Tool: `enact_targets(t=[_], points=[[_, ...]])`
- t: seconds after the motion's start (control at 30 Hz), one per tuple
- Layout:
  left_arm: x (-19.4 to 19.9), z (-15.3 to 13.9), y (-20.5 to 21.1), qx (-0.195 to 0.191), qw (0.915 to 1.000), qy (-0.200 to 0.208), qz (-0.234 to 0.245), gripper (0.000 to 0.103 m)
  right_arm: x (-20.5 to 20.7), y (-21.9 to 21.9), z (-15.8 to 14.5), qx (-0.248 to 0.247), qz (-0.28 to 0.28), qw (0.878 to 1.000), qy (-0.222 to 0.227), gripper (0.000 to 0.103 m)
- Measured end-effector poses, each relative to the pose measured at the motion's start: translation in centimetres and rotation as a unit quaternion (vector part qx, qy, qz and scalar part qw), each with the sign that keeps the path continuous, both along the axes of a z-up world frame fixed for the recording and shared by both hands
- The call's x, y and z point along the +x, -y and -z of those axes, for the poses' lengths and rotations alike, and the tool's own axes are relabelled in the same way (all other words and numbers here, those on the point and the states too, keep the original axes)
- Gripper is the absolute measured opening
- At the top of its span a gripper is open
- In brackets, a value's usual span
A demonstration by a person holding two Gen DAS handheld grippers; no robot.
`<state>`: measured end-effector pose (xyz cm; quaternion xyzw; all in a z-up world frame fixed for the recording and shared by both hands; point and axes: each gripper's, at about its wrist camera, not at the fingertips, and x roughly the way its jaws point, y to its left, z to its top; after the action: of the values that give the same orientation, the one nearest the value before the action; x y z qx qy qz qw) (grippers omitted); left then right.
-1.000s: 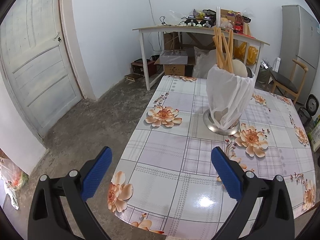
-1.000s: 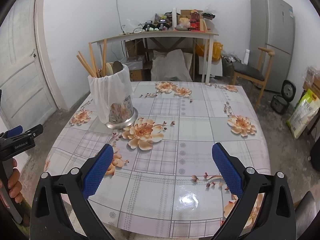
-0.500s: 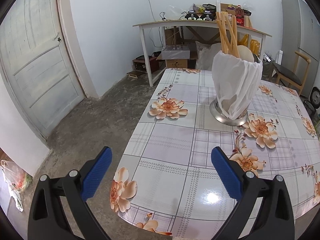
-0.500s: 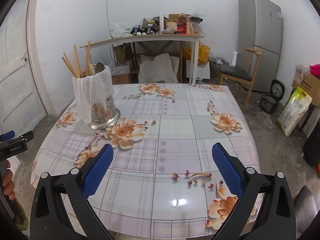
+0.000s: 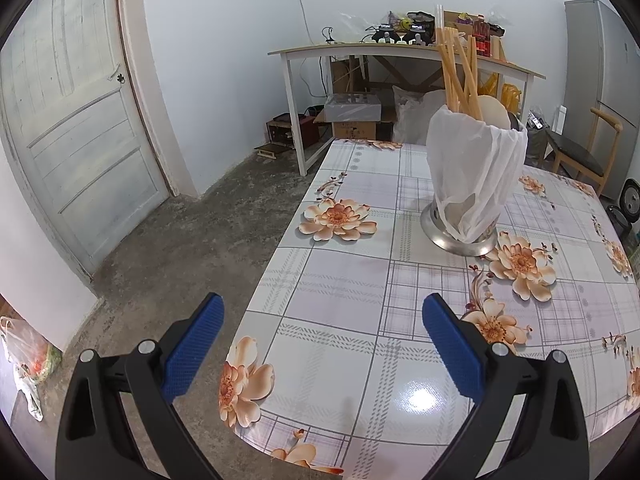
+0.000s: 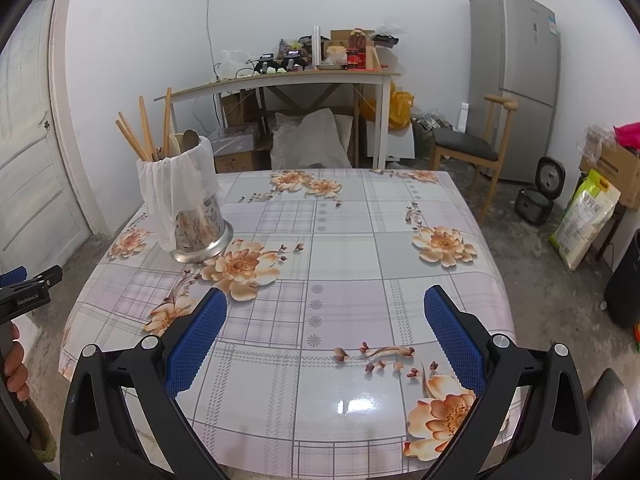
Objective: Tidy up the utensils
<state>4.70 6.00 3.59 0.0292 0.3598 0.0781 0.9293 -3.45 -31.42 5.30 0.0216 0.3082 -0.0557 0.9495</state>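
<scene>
One glossy counter (image 6: 360, 240), checked and printed with flowers, carries one perforated steel holder (image 6: 192, 220) draped in white cloth, with four wooden chopsticks (image 6: 144, 132) and two spoons (image 6: 188, 140). Nearer than the holder, the left hand-held gripper (image 5: 320, 328) and right hand-held gripper (image 6: 324, 320) hover released, empty.

Your left gripper (image 5: 322, 312) hangs over the near left edge of the counter (image 5: 348, 304), its blue-padded jaws spread wide with nothing between them. Ahead and to the right stands the utensil holder (image 5: 468, 200), upright on its metal base and draped in a white bag (image 5: 474, 160). Chopsticks (image 5: 456, 72) and a pale spoon (image 5: 494, 106) stick out of its top.
</scene>
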Motion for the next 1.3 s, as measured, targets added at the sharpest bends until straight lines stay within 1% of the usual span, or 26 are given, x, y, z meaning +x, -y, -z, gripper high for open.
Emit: enact_targets(t=[0.6, 1.3], points=[[-0.3, 0.0, 0.7, -0.004, 0.9999, 0.006, 0.015, 0.097, 0.0, -0.3, -0.2, -0.001, -0.006, 1.0, 0.003, 0.095], [0.1, -0.2, 1.2, -0.003, 0.9997, 0.014, 0.021, 0.097, 0.2, -1.0, -0.8, -0.001, -0.014, 1.0, 0.014, 0.095]])
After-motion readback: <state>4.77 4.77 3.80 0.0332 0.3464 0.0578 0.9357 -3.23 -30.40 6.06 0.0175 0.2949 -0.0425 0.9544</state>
